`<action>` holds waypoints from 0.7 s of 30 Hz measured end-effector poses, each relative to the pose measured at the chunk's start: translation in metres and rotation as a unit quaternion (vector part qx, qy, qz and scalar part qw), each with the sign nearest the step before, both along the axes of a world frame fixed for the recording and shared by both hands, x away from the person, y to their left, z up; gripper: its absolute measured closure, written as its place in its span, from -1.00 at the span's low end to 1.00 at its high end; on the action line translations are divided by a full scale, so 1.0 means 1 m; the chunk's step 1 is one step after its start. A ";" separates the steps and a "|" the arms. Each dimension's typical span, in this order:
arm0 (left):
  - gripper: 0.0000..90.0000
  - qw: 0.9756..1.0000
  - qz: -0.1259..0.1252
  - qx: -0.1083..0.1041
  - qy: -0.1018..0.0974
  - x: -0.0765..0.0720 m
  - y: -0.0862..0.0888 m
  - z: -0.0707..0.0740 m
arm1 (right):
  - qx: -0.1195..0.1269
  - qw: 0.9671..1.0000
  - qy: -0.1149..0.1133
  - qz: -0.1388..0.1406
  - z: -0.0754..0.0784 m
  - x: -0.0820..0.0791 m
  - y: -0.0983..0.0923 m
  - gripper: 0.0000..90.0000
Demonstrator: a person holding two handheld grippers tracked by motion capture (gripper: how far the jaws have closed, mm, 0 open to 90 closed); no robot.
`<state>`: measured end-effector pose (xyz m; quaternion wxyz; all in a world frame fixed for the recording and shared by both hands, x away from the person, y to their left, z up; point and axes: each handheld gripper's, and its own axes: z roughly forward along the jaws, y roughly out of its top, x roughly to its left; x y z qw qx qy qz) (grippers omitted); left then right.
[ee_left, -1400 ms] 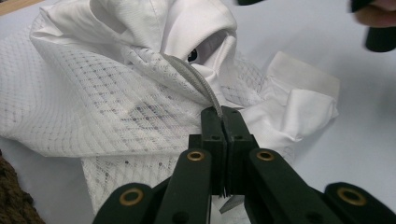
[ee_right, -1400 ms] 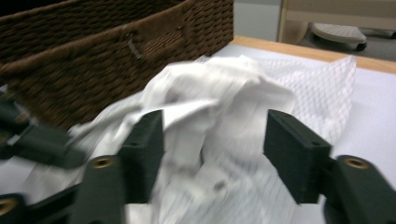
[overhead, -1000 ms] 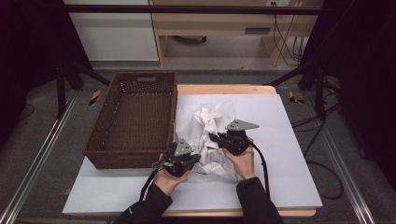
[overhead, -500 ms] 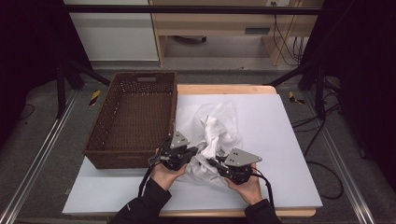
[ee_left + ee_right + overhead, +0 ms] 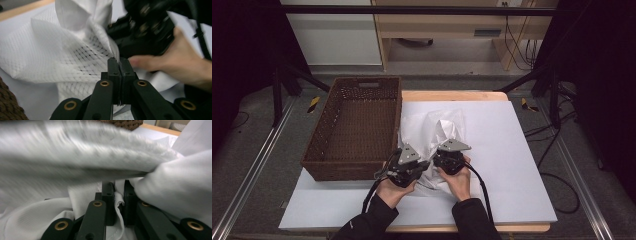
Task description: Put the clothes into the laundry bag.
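Gripping a zip-edged seam of the white mesh garment (image 5: 75,60), my left gripper (image 5: 118,62) has its jaws pressed together on the fabric, with a thin strip of cloth running down between them. My right gripper (image 5: 117,186) is likewise clamped on the same garment, a fold of white cloth caught between its jaws and hanging down past them; the rest of that view is blurred cloth close to the lens.

From the high view, the left gripper (image 5: 408,162) and right gripper (image 5: 451,154) sit close together at the near edge of the garment (image 5: 434,130), which lies crumpled on the white table cover (image 5: 512,165), just right of the brown wicker basket (image 5: 354,127). The garment touches or nearly touches the basket's right wall; I cannot tell which. The basket appears to hold nothing.

Judgement: the step in hand is securing a two-point hold on the garment, most likely ahead of spreading or folding it, or lifting it toward the basket. The next move calls for drawing the two grippers apart evenly so the cloth tensions without slipping from either pinch, and for keeping the trailing bulk clear of the basket rim.
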<state>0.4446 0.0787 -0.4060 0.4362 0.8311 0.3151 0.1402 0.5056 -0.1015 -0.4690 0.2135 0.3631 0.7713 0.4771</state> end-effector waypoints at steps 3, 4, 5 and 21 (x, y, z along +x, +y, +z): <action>0.98 1.000 0.005 0.008 0.009 0.004 -0.001 -0.015 | 0.005 1.000 -0.004 0.014 0.009 -0.008 -0.008 0.60; 0.98 1.000 0.009 0.015 0.007 0.005 -0.001 -0.018 | 0.014 1.000 0.003 0.025 0.013 -0.012 -0.015 0.48; 0.98 1.000 0.011 0.014 0.012 0.007 0.000 -0.022 | 0.017 0.999 0.008 0.034 0.016 -0.016 -0.020 0.42; 0.98 1.000 0.013 0.013 0.010 0.007 0.001 -0.029 | 0.052 0.998 -0.010 -0.047 0.032 -0.007 -0.080 0.00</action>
